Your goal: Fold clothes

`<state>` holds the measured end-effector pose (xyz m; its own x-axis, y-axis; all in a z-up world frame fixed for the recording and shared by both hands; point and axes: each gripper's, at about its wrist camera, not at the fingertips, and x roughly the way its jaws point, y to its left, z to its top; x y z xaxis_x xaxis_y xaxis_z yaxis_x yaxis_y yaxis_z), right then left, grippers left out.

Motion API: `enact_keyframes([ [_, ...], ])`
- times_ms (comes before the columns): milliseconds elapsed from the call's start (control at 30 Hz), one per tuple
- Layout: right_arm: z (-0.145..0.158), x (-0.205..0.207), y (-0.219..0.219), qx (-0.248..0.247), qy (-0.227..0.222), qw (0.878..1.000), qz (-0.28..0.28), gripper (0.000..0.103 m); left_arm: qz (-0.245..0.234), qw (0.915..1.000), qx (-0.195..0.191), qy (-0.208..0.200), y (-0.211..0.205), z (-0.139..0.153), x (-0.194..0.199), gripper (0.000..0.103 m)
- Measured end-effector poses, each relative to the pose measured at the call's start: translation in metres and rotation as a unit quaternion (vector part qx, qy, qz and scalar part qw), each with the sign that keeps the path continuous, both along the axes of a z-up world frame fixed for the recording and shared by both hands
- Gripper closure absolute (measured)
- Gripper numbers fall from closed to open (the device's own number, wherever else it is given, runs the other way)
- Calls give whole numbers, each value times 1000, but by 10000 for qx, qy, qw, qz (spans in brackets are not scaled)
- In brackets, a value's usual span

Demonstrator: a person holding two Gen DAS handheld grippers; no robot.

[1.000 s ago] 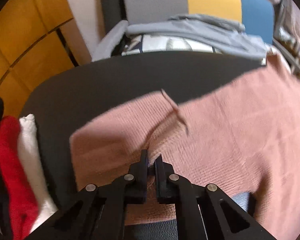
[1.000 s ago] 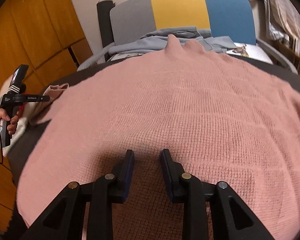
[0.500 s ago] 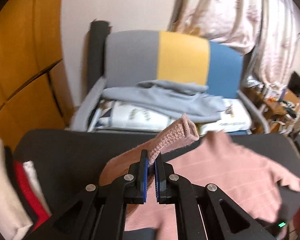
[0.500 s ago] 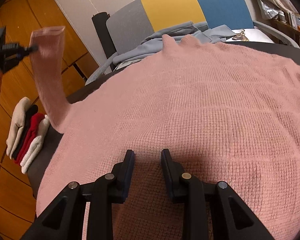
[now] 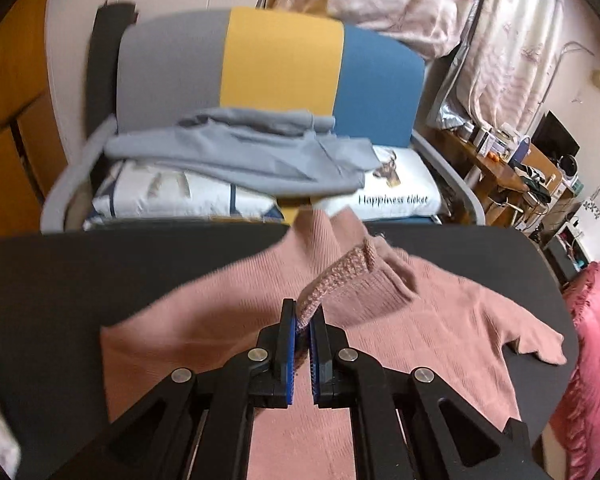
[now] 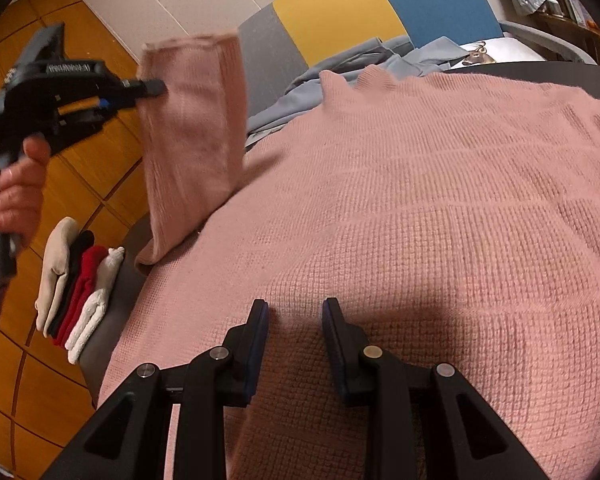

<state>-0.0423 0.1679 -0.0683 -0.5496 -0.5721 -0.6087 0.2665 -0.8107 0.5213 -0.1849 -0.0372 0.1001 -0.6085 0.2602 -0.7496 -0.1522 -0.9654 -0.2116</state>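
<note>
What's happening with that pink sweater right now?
Left gripper clamped on sleeve, lifted. Right gripper open over pink sweater. Nothing in the way.

A pink knit sweater (image 6: 420, 208) lay spread over a dark table (image 6: 104, 344), filling most of the view. The right gripper (image 6: 296, 312) hovered over its near part, jaws apart with nothing between them. At far left, a hand (image 6: 16, 196) held the left gripper (image 6: 156, 87), clamped on the raised sleeve (image 6: 192, 136). Folded clothes (image 6: 80, 280) sat stacked at the table's left edge
</note>
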Motion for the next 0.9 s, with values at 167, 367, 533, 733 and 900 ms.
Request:
enact_keyframes([
  [167,2,-1,3,-34,-89,9999,56,75,217,9995,149,-176,-20,-30,1,97],
  [367,28,-3,12,473,27,9987,171,75,918,9940,356,-483,-89,-79,24,97],
  [533,37,-19,36,591,-20,9982,-57,74,1734,9800,435,-870,-163,-117,46,97],
  [733,42,-31,25,579,-68,9982,-108,74,1647,9805,580,-903,-162,-125,59,97],
  [900,63,-30,-4,781,343,9963,-80,74,896,9907,915,-463,-98,-84,44,97],
])
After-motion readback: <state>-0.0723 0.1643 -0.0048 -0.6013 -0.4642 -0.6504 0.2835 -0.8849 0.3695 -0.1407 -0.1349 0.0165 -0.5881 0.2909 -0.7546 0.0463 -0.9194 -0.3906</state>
